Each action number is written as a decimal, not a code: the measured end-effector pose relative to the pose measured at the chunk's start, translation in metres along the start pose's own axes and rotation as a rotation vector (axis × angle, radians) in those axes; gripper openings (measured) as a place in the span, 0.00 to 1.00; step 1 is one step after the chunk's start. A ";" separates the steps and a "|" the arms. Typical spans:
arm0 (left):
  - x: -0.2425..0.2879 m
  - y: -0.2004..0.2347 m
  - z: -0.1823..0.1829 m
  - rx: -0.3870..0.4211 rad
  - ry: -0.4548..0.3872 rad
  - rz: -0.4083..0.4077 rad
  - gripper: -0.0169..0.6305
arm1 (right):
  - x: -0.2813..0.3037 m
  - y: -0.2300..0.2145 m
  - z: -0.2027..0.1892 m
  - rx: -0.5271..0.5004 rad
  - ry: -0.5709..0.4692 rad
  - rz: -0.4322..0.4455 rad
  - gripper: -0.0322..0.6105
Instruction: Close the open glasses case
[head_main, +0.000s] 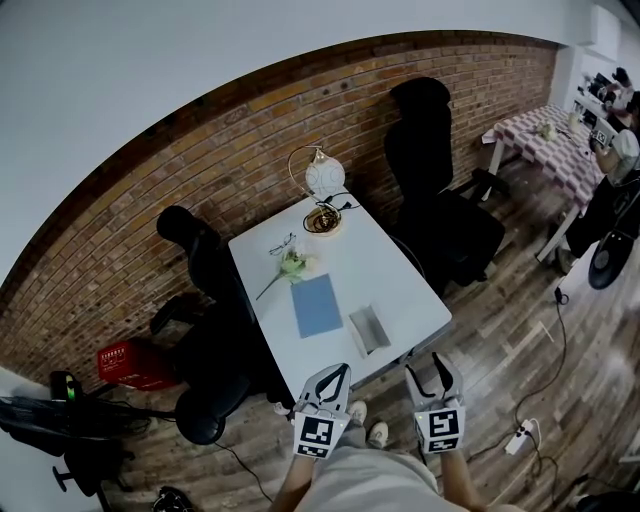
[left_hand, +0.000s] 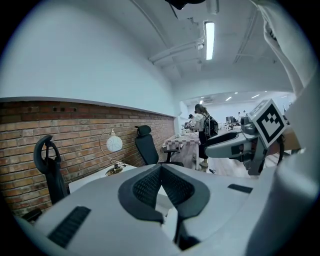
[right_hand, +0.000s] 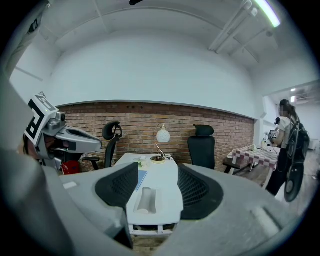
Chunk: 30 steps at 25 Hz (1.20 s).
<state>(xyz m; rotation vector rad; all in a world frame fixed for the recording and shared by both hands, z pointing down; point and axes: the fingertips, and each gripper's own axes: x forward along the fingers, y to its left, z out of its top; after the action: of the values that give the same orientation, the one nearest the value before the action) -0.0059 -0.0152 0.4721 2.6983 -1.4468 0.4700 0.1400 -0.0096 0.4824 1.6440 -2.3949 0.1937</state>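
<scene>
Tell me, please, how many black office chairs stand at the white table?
2. In the head view, one black chair stands at the left of the white table, the other at its right. Others may be hidden.

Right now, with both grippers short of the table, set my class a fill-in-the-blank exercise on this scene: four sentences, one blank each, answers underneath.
1. The glasses case lies ___ on the white table.
2. The notebook beside the case is ___ in colour.
3. Of the left gripper and the right gripper, the one with its jaws apart is the ___.
4. The wall behind the table is built of ___.

Missing words: open; blue; right; brick
</scene>
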 end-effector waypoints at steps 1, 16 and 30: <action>0.002 0.000 0.001 0.000 -0.001 -0.001 0.03 | 0.001 -0.001 0.001 0.000 -0.001 0.000 0.44; 0.035 0.008 0.009 0.001 -0.033 -0.018 0.03 | 0.025 -0.021 0.005 -0.011 -0.009 -0.023 0.44; 0.080 0.036 -0.004 -0.024 0.010 -0.049 0.03 | 0.075 -0.034 -0.002 -0.004 0.046 -0.030 0.42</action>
<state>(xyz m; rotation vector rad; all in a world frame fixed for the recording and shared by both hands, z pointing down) 0.0049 -0.0994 0.4949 2.7013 -1.3717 0.4596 0.1457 -0.0895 0.5031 1.6544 -2.3343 0.2191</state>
